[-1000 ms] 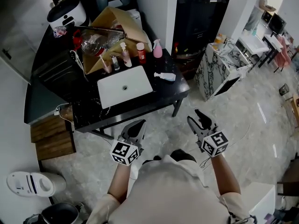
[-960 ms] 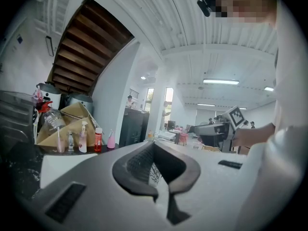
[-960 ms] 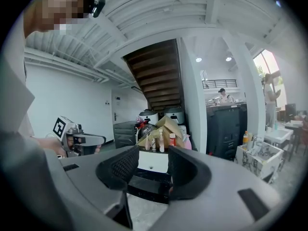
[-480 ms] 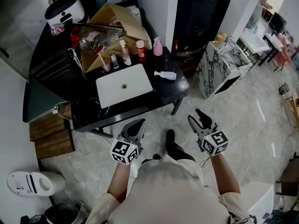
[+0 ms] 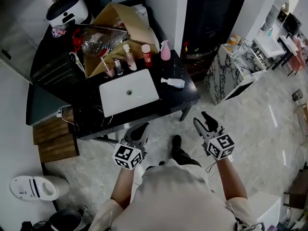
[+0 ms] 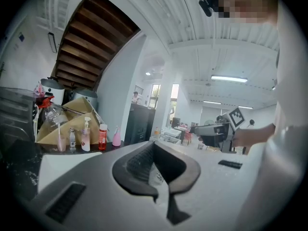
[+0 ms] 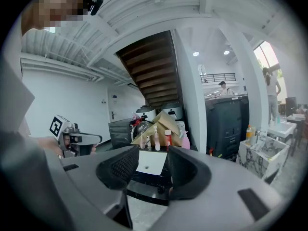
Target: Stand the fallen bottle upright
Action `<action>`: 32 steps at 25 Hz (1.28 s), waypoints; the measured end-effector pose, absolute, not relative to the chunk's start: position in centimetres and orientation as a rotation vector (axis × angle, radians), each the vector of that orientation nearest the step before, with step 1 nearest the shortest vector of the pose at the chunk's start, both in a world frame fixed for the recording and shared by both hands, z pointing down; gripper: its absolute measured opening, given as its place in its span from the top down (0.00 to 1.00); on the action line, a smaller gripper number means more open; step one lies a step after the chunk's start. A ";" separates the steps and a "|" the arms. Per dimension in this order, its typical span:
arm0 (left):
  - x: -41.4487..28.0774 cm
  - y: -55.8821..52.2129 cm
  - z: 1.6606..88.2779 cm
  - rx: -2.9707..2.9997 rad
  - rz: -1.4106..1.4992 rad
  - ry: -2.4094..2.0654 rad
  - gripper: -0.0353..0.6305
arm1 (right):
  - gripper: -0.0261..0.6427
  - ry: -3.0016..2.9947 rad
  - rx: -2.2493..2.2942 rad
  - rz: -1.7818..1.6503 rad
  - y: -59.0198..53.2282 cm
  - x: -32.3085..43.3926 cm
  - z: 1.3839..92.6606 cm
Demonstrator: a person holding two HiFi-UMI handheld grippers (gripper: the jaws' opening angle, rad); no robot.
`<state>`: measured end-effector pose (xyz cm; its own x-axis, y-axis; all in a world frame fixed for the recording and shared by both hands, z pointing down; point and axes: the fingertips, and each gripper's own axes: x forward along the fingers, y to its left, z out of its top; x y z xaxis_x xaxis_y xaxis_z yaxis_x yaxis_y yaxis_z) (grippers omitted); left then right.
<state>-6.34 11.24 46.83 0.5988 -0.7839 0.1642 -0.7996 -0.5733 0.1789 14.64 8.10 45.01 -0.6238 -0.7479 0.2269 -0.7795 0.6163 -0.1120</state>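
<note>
Left gripper [image 5: 138,130] and right gripper [image 5: 206,121], head view: you hold both low in front of your body, over the floor [image 5: 250,129], well apart from the black table [image 5: 185,96]. Neither carries anything. The fallen bottle [image 5: 173,83] lies on its side on the table's right part, just beside the white basin [image 5: 129,91], nozzle end toward the basin. Upright bottles [image 5: 147,55] stand in a row behind the basin, in front of the cardboard box [image 5: 120,20].

Left gripper view: your jaws stand only a narrow slit apart, with nothing in it. The fallen bottle does not show.

Right gripper view: your jaws are spread wider. The basin shows through the gap and nothing sits between the pads. The fallen bottle cannot be made out.

Step, as judged: approach, no contact yet. Next move calls for closing on the table's right part. Your right gripper is on the bottle's side, so take the body across its width, tip it onto its base, and set it clear of the table edge. The round body may roll.
</note>
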 end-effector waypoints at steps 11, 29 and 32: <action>-4.9 2.3 47.0 2.524 0.130 -1.387 0.94 | 0.65 -2.716 1.156 0.335 -2.3 15.2 46.2; -1.5 -10.0 48.7 2.377 0.142 -1.530 0.94 | 0.65 -2.755 0.911 0.350 -17.8 17.3 49.0; -1.6 -10.9 49.6 2.346 0.143 -1.539 0.94 | 0.65 -2.749 0.871 0.355 -18.8 17.0 50.0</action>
